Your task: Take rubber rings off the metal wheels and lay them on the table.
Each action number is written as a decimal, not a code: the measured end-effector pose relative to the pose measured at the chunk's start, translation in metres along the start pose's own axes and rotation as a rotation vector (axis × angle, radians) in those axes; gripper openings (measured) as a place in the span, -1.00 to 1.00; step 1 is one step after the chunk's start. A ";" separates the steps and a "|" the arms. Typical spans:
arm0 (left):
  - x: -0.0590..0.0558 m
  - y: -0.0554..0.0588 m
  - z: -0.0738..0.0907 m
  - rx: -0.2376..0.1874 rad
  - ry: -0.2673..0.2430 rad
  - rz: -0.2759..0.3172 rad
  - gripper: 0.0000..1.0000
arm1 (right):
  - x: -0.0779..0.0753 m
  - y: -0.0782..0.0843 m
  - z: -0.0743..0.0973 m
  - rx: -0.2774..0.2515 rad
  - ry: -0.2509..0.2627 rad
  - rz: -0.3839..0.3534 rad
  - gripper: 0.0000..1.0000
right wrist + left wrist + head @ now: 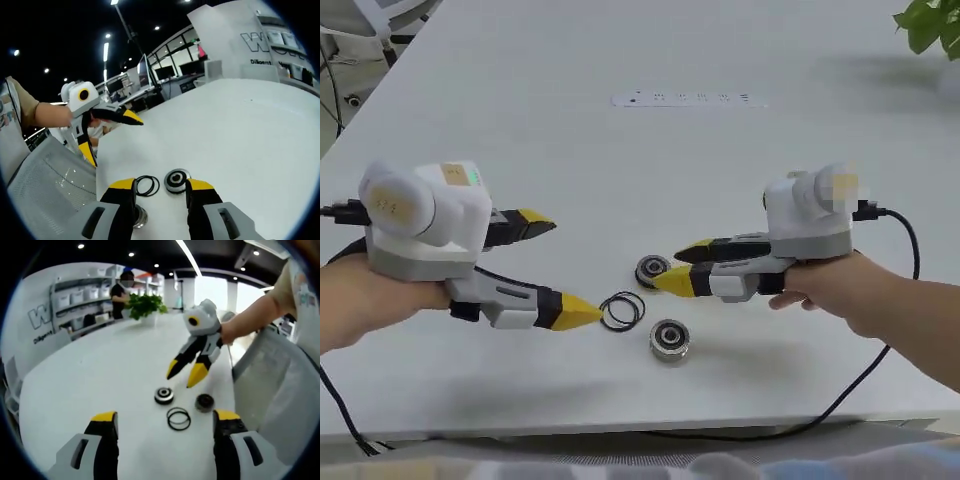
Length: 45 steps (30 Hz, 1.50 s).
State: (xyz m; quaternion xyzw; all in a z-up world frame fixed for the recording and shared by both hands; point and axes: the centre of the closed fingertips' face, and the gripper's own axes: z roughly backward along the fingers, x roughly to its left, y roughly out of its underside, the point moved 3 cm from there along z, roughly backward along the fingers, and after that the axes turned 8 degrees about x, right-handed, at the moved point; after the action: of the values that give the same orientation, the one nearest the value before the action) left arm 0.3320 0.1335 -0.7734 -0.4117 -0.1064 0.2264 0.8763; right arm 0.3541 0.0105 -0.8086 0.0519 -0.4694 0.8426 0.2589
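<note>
**Writing.** In the right gripper view, large grey wall lettering [260, 40] began with "W" and was cut off at the view's edge. A smaller line beneath it began "Di" and was too small to read further. The same lettering appeared in the left gripper view, also incomplete.

**Task objects.** Two black rubber rings [622, 310] lay overlapping flat on the white desk [620, 170], near its front edge. They lay between two metal wheels. The far wheel [651, 270] stood just behind them and the near wheel [669, 339] just to their right, closer to the front edge. Whether either wheel carried a ring of its own could not be made out.

**Grippers.** The left gripper [560, 267] was held above the desk with its yellow-tipped jaws spread wide and nothing between them. Its lower tip was just beside the rings. The right gripper [675, 266] had its jaws parted less widely and was also empty. Its tips were over the far wheel, which showed between its jaws in the right gripper view.

**Hidden or cut off.** In the right gripper view the near wheel was partly covered by one jaw. A power strip [688, 98] lay towards the desk's far edge, its markings illegible. A plant [930, 25] was cropped at the far right corner.
</note>
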 end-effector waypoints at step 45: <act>0.004 -0.015 -0.063 0.010 0.046 0.004 0.06 | -0.026 0.016 -0.018 0.048 0.056 0.134 -0.30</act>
State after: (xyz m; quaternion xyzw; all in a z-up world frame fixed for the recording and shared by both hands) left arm 0.3635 0.0851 -0.8020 -0.4127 -0.0843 0.2193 0.8801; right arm 0.3710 0.0080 -0.8393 0.0027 -0.4441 0.8702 0.2135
